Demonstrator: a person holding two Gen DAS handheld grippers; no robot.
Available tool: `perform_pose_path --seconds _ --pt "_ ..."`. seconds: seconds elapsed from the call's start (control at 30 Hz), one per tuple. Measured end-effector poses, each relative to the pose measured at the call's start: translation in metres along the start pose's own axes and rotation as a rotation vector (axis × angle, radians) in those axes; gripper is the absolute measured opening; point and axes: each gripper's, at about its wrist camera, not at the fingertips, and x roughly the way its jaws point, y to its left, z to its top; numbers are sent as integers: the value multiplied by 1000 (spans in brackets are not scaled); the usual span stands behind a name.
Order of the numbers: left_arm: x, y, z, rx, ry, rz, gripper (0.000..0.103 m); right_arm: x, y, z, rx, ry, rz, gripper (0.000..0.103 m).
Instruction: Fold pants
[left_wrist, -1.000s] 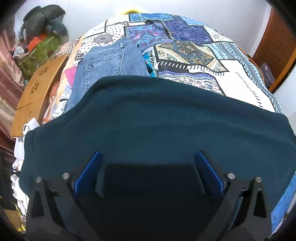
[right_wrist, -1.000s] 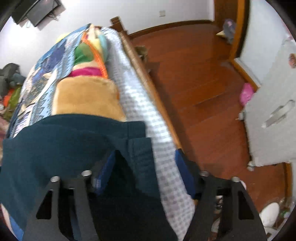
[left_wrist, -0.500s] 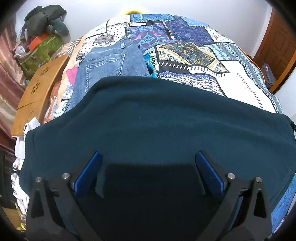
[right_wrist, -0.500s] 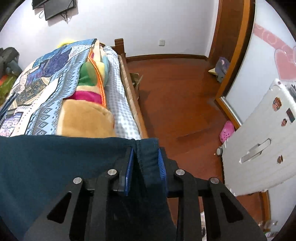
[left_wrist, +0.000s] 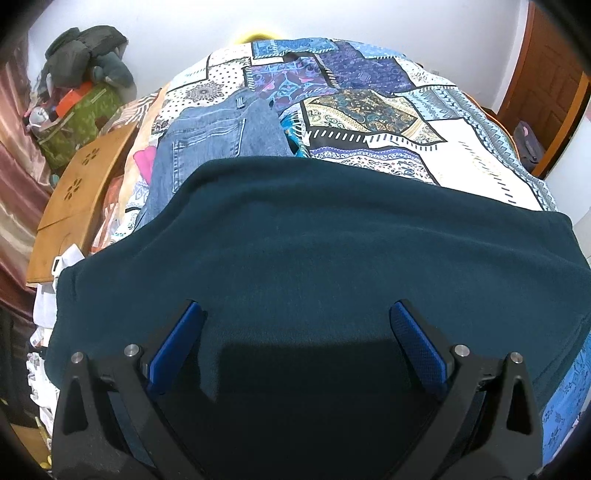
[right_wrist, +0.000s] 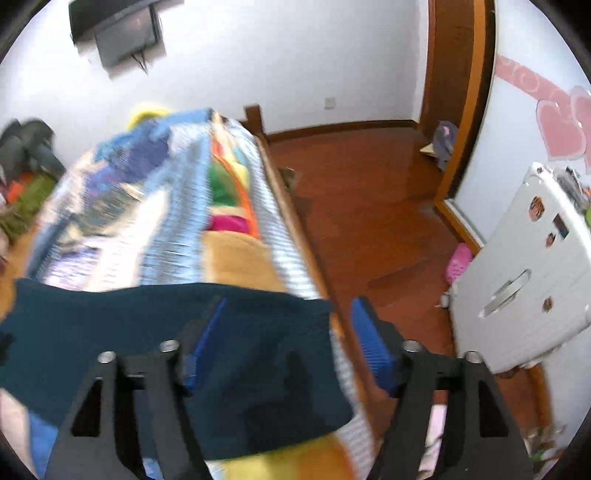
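Observation:
Dark teal pants (left_wrist: 332, 251) lie spread flat across the near end of the bed, filling the lower half of the left wrist view. My left gripper (left_wrist: 295, 332) is open above them, its blue pads wide apart and holding nothing. In the right wrist view, which is motion-blurred, the same teal pants (right_wrist: 166, 325) end at the bed's right side. My right gripper (right_wrist: 288, 332) is open over that cloth end, with its left pad over the fabric and its right pad past the bed edge.
Folded blue jeans (left_wrist: 221, 136) lie on the patchwork quilt (left_wrist: 388, 110) beyond the teal pants. A wooden lap table (left_wrist: 77, 195) and piled bags (left_wrist: 81, 74) stand to the left. To the right are the wooden bed rail (right_wrist: 291, 221), the wood floor (right_wrist: 369, 206) and a white cabinet (right_wrist: 524, 280).
My right gripper was shut on the pants' right end half a second ago; now it is open, has let go and is swinging. The left gripper and the pants have barely moved.

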Motion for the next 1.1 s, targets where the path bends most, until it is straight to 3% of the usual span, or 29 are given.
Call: perform_pose_path --seconds 0.07,0.17,0.37,0.63,0.83,1.0,1.1 --pt "0 1 -1 -4 -2 -9 103 -10 9 -9 31 -14 18 88" --pt "-1 3 -3 -11 -3 -26 103 -16 21 -28 87 4 64 88" --pt "-1 6 -5 -25 -6 -63 103 14 24 -68 302 197 229 88" --pt "-3 10 -9 -32 -8 -89 103 57 -2 -76 525 271 283 88" --pt "-9 5 -9 -24 -14 -79 103 72 -11 -76 593 238 255 88" --pt "-18 -6 -7 6 -20 -107 103 79 -22 -69 598 199 179 71" --pt "-24 -17 -5 36 -35 -112 103 75 -27 -63 564 170 154 51"
